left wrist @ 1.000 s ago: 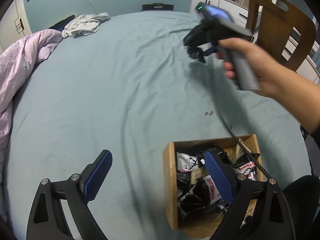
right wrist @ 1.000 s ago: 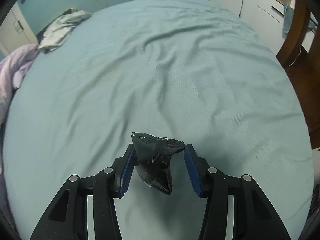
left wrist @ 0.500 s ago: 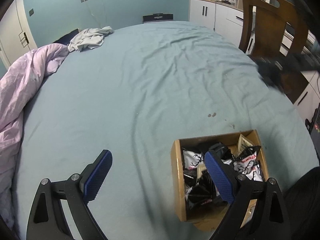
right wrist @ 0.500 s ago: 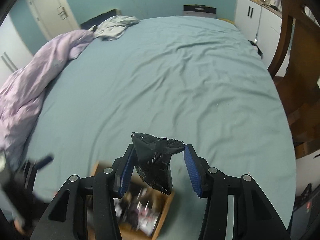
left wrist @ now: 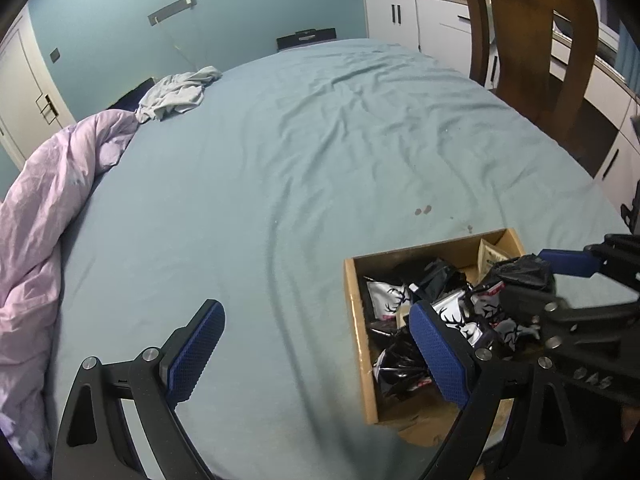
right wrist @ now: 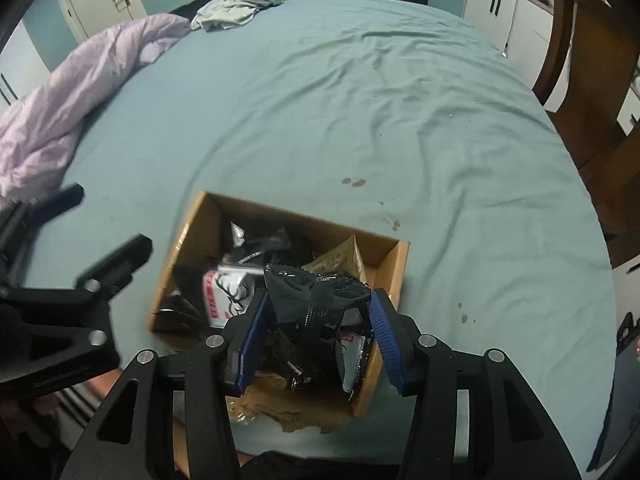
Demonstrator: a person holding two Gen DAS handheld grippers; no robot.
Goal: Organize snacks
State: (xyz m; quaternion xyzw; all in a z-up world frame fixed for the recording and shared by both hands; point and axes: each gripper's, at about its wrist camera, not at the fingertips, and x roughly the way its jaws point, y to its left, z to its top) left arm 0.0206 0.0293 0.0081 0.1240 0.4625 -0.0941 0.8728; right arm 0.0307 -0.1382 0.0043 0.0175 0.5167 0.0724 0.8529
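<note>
A cardboard box [right wrist: 180, 248] lies on the teal bed sheet, filled with several black and white snack packets [right wrist: 224, 288]. My right gripper [right wrist: 318, 314] is shut on a crumpled black snack packet [right wrist: 312, 292] and hangs just above the near right part of the box. In the left wrist view this right gripper [left wrist: 534, 282] comes in from the right over the box [left wrist: 352, 320], with the black packet [left wrist: 520, 272] between its pads. My left gripper [left wrist: 316, 312] is open and empty, with one finger over the sheet and the other over the box's left half.
A lilac duvet [left wrist: 44, 216] is bunched along the left side of the bed, and a grey garment [left wrist: 176, 92] lies at the far end. A wooden chair [left wrist: 528, 40] and white cabinets [left wrist: 404, 12] stand beyond the bed's right edge. Small dark stains [right wrist: 354, 181] mark the sheet.
My right gripper carried the black packet from above bare sheet to above the box. It left the left wrist view at the top right and came back in low on the right.
</note>
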